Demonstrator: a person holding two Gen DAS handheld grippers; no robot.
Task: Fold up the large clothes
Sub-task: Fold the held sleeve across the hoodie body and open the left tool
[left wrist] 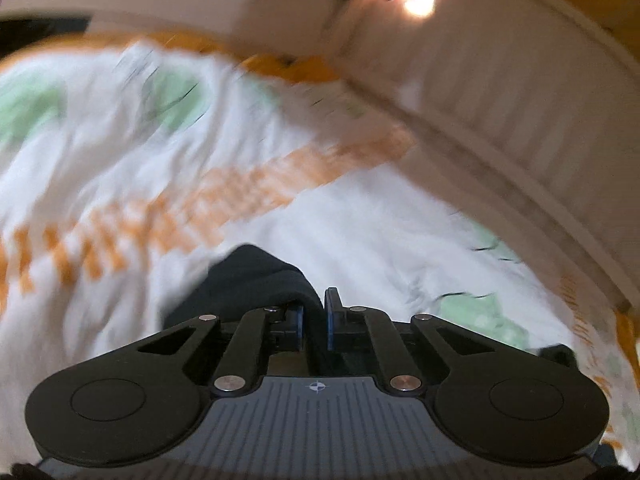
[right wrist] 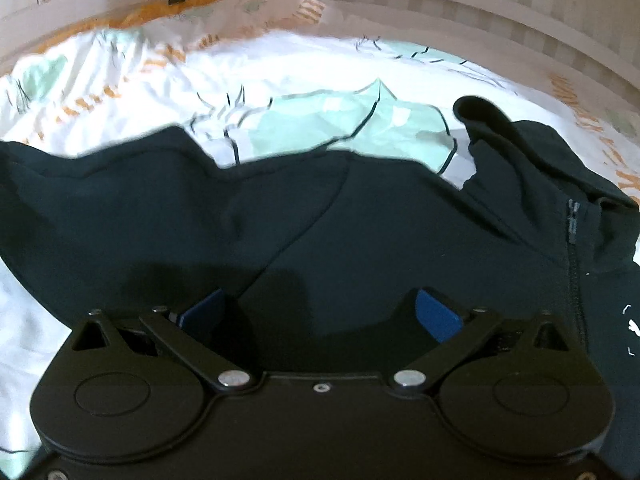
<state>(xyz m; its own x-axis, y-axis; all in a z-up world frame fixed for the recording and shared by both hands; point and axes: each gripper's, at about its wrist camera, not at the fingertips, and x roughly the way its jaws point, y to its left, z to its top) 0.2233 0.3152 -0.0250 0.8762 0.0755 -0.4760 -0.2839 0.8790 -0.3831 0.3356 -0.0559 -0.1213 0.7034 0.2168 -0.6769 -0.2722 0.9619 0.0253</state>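
My left gripper (left wrist: 314, 316) is pinched tight on a fold of the dark zip-up jacket (right wrist: 360, 220), its blue pads (left wrist: 331, 322) nearly meeting through the cloth. My right gripper (right wrist: 320, 316) hangs over the jacket with jaws spread wide, gripping nothing. The jacket lies spread on the white, green and orange patterned bedsheet (right wrist: 160, 92).

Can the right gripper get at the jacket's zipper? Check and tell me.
Probably yes: the right gripper stands open over the dark jacket, and the zipper lies exposed off to its right with nothing covering it.
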